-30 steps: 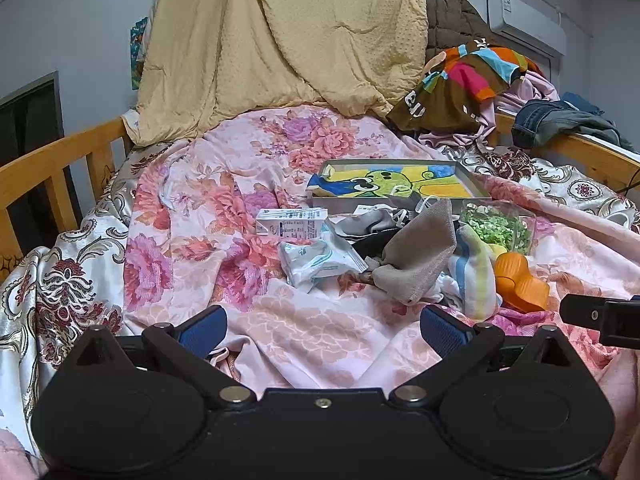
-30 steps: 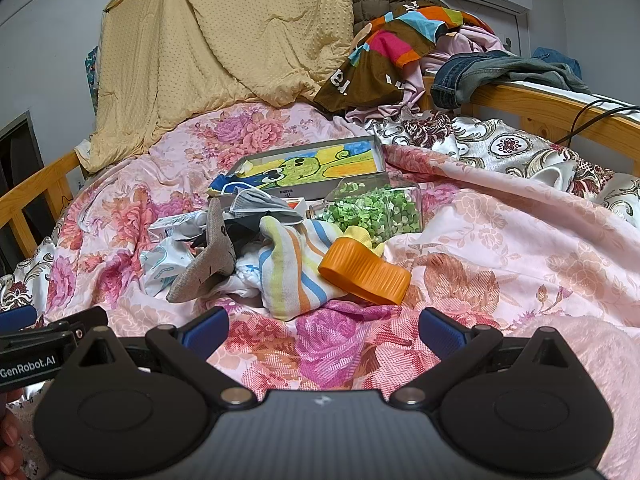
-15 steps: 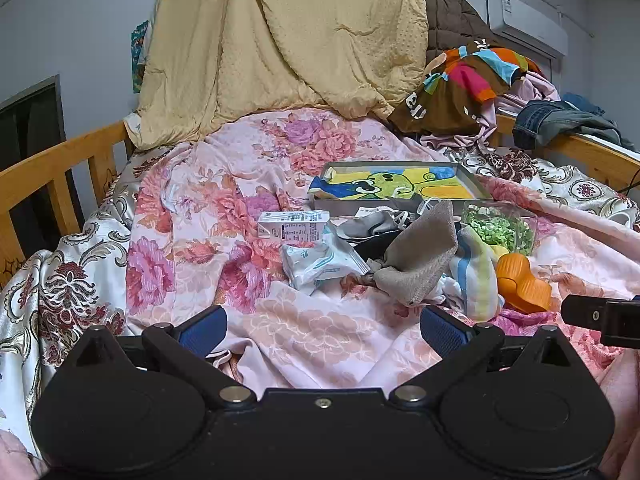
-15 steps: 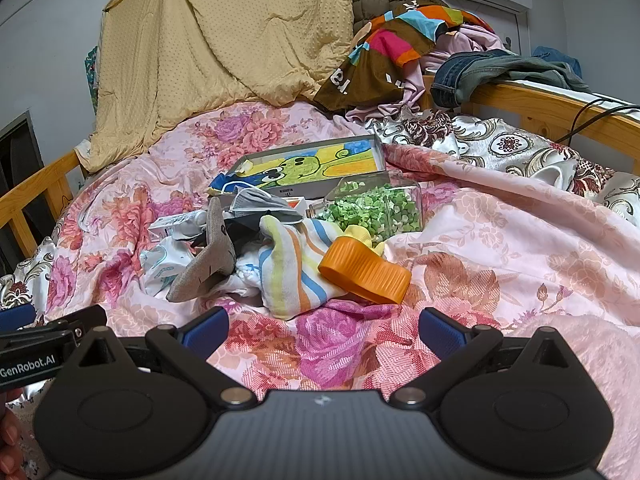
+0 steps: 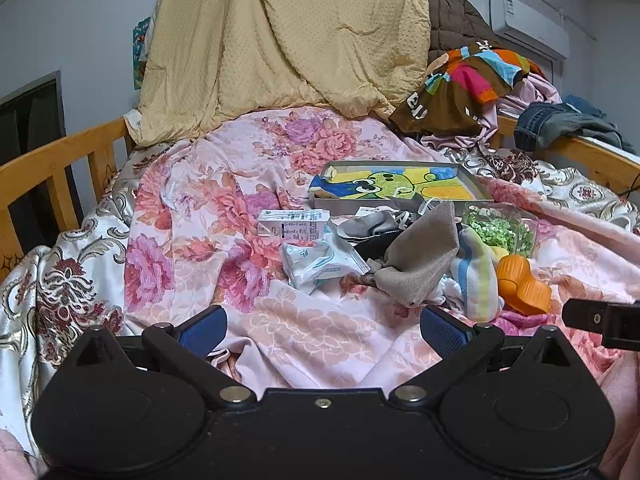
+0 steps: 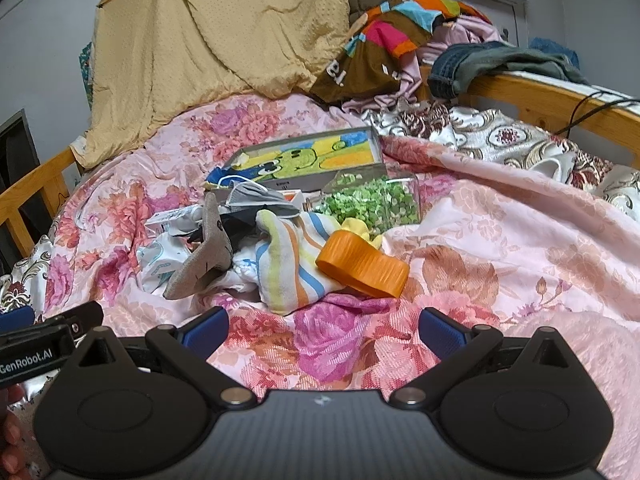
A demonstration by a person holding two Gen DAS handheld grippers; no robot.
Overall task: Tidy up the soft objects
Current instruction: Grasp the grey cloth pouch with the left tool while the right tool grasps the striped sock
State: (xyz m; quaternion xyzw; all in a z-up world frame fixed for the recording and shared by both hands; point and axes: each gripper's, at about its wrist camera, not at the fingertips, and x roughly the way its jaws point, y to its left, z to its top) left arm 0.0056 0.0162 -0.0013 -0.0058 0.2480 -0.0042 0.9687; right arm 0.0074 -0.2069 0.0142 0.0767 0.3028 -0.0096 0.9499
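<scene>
Left gripper (image 5: 322, 326) and right gripper (image 6: 322, 326) both spread wide and empty above floral quilt (image 5: 192, 216), fingertips (image 6: 10, 436) visible only in right view, striped sock (image 6: 290, 258) and grey cloth (image 5: 420, 256) heaped near clear box (image 6: 376, 200) full of green bits, colourful towel filling grey tray (image 5: 394, 186)

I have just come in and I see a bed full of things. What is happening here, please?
A person holds two grippers over a bed. The left gripper and the right gripper are both open and hold nothing. In front of them lies a small pile: a grey cloth, a striped sock, a face mask and an orange clip. Nothing has been picked up yet.
</scene>
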